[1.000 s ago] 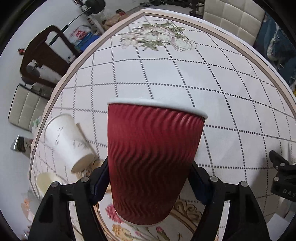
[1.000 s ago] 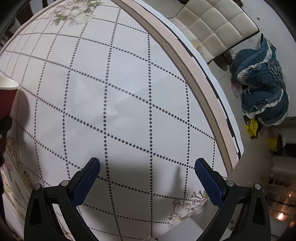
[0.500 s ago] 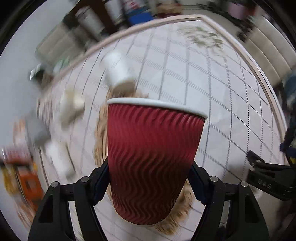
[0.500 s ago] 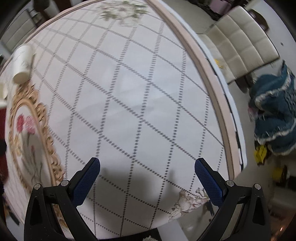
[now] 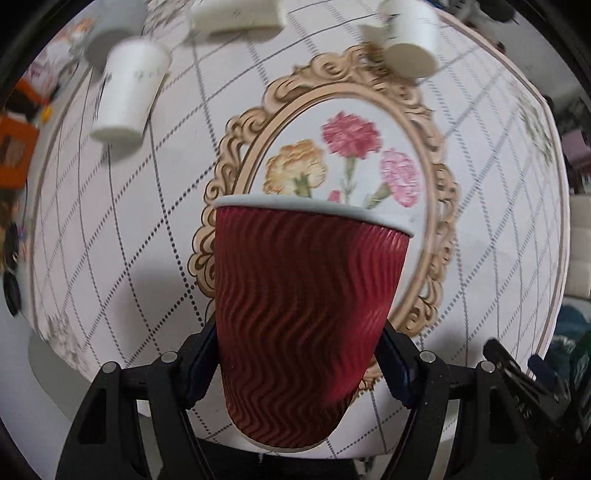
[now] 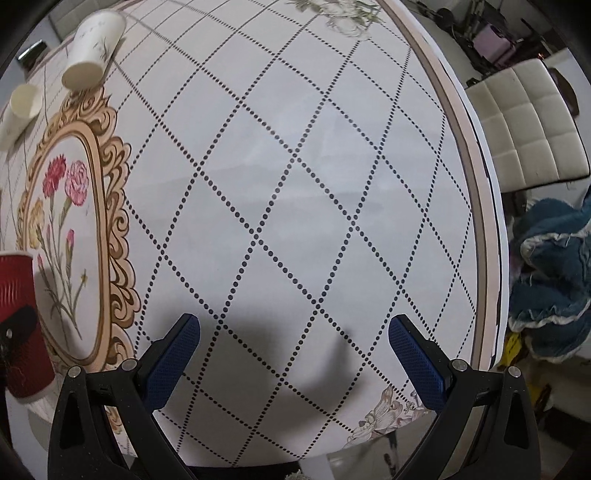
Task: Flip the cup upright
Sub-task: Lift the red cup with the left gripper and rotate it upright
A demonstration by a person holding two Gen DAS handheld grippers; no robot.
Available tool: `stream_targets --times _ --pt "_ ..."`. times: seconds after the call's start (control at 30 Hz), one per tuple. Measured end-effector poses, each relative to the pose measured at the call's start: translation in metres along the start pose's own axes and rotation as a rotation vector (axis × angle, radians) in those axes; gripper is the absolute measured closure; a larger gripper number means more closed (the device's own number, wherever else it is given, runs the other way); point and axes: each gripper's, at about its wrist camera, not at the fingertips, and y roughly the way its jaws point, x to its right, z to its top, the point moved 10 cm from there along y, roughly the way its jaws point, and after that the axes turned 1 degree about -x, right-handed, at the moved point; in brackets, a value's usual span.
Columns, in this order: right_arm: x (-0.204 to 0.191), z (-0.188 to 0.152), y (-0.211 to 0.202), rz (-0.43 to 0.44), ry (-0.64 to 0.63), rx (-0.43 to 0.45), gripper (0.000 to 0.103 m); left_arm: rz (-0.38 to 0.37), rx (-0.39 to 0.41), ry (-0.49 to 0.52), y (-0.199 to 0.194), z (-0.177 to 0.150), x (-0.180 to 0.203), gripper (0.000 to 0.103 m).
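Observation:
My left gripper [image 5: 295, 365] is shut on a red ripple-wall paper cup [image 5: 303, 317], rim up with its white lip on top, held above the near part of the round table [image 5: 166, 229]. The same red cup [image 6: 18, 314] shows at the left edge of the right wrist view. My right gripper [image 6: 293, 347] is open and empty, above the dotted-diamond cloth near the table's right edge.
White paper cups lie on their sides on the far part of the table [image 5: 127, 92] [image 5: 410, 35] [image 6: 94, 48] [image 6: 20, 110]. A gold-framed flower print [image 5: 343, 162] is in the cloth's middle. A cream chair [image 6: 524, 125] and blue fabric [image 6: 550, 280] are past the right edge.
My left gripper has swung with the red cup, so its view now faces the flower print and the white cups. My right gripper has drifted so more of the table shows.

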Motion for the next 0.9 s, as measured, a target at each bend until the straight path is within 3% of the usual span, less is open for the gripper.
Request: stream_targets --times 0.2,0.47,0.53,0.63,0.9 --pt "0.003 -0.005 0.003 -0.017 0.001 -0.013 0.000 -0.021 -0.046 -0.024 0.026 -0.015 -0.003 0.030" --pt "0.014 0.006 0.005 -0.031 0.003 -0.018 0.000 0.029 -0.082 0.043 0.051 -0.030 -0.009 0.028" --pt "0.015 0.006 0.005 -0.033 0.003 -0.017 0.000 0.037 -0.083 0.050 0.054 -0.036 -0.004 0.024" --pt "0.016 0.007 0.007 -0.033 0.005 -0.019 0.000 0.043 -0.084 0.065 0.059 -0.038 -0.007 0.010" --pt "0.015 0.005 0.006 -0.030 0.001 -0.021 0.000 0.059 -0.063 0.102 0.055 -0.032 -0.004 0.003"
